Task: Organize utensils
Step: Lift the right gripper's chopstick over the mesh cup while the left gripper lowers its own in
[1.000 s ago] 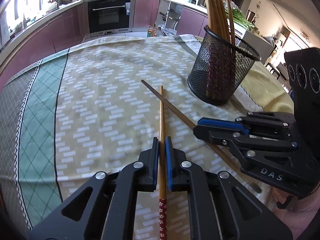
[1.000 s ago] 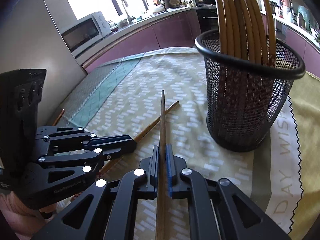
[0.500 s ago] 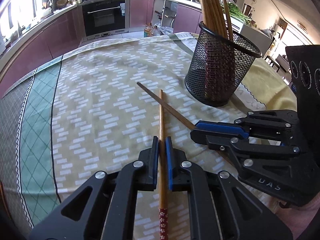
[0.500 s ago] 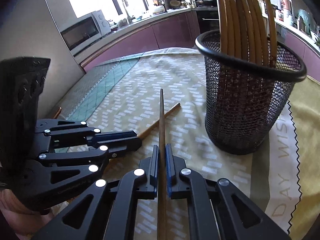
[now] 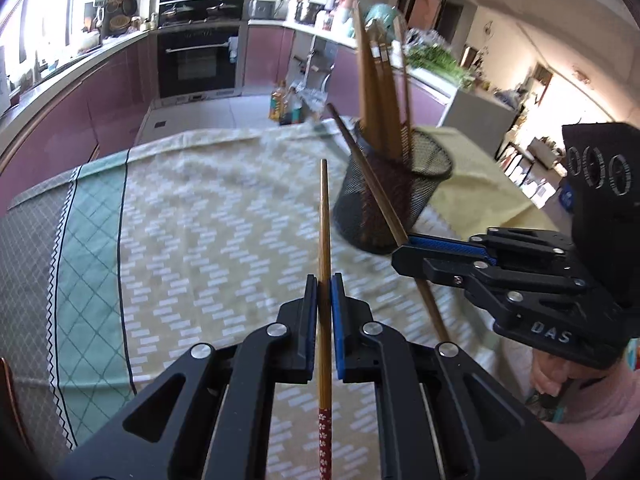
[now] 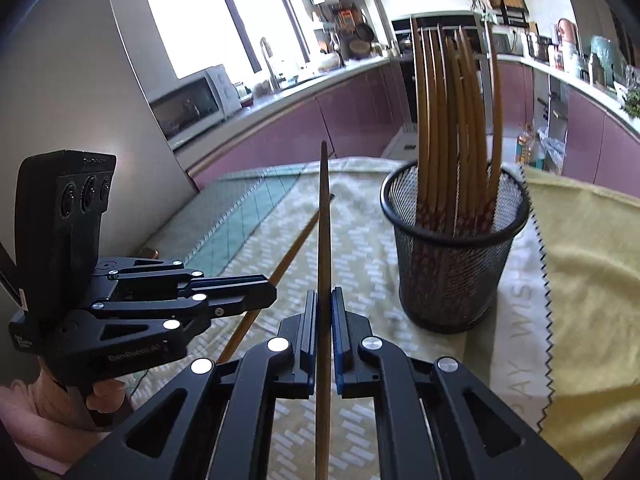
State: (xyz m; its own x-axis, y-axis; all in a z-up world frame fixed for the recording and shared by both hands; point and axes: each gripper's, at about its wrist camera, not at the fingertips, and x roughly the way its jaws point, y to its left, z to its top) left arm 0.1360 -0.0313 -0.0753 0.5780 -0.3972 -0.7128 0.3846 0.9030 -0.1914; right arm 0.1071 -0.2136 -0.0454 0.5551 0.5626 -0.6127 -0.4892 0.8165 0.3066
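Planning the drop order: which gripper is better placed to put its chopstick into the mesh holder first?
Right, probably. The right gripper sits nearer the mesh holder; the left gripper is farther.

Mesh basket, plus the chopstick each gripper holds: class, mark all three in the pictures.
mesh basket (image 6: pixel 452 280), right wrist view, on its front wall.
left gripper's chopstick (image 5: pixel 325 216), left wrist view, on the bare shaft beyond the pads.
right gripper's chopstick (image 6: pixel 323 224), right wrist view, on the shaft above the pads.
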